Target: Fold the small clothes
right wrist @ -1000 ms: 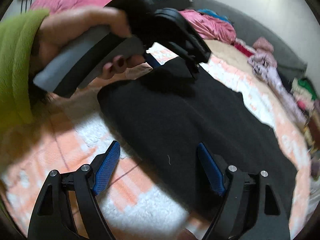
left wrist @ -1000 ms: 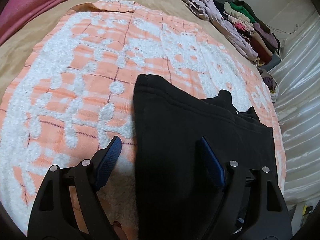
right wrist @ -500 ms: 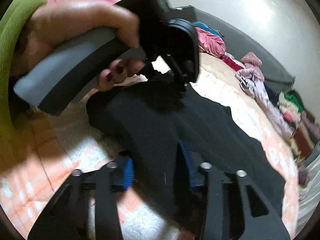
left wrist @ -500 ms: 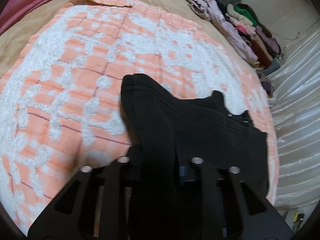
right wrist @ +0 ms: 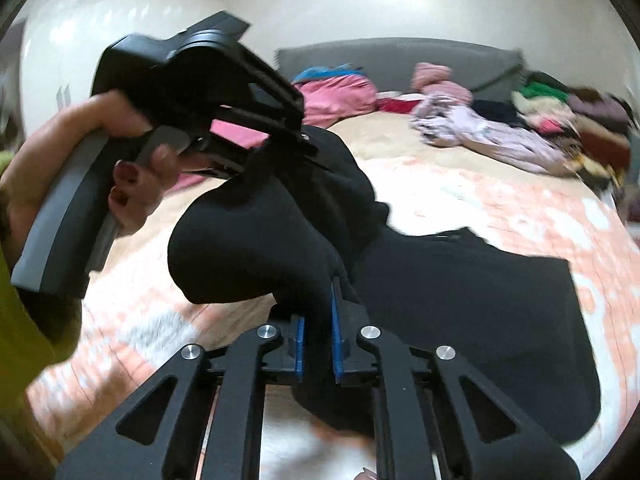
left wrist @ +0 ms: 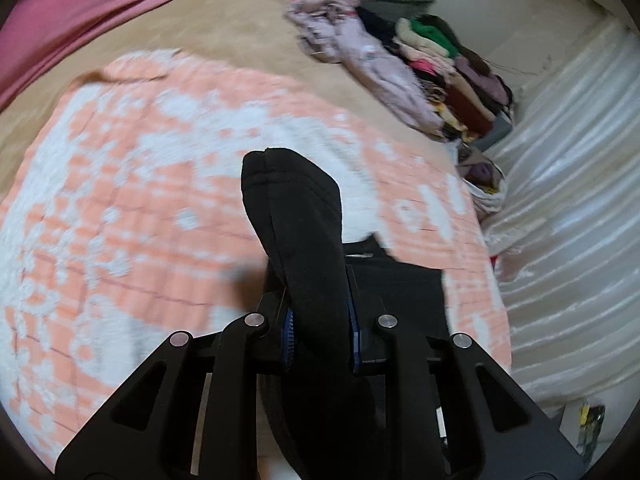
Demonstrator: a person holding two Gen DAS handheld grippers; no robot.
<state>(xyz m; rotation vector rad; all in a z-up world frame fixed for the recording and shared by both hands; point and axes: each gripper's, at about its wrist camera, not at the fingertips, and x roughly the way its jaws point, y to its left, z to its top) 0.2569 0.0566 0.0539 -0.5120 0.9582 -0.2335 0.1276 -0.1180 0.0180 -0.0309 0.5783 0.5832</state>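
Observation:
A small black garment [left wrist: 296, 216] lies partly on the orange-and-white blanket [left wrist: 120, 200]. My left gripper [left wrist: 320, 332] is shut on one edge of it and holds that edge lifted off the blanket. My right gripper [right wrist: 318, 340] is shut on the near edge of the same black garment [right wrist: 460, 300] and lifts it too. The left gripper [right wrist: 276, 148] shows in the right wrist view, held by a hand, with cloth bunched in it. The rest of the garment still lies flat to the right.
A tan bedsheet [left wrist: 224, 28] lies beyond the blanket. A pile of mixed clothes [left wrist: 420, 64] runs along the far right edge of the bed. Pink bedding [left wrist: 80, 16] sits far left. A white curtain [left wrist: 568, 200] hangs at the right. A grey headboard [right wrist: 400, 60] stands behind.
Both grippers were open over the flat garment a second ago. They closed on its near edge and have lifted it up off the blanket.

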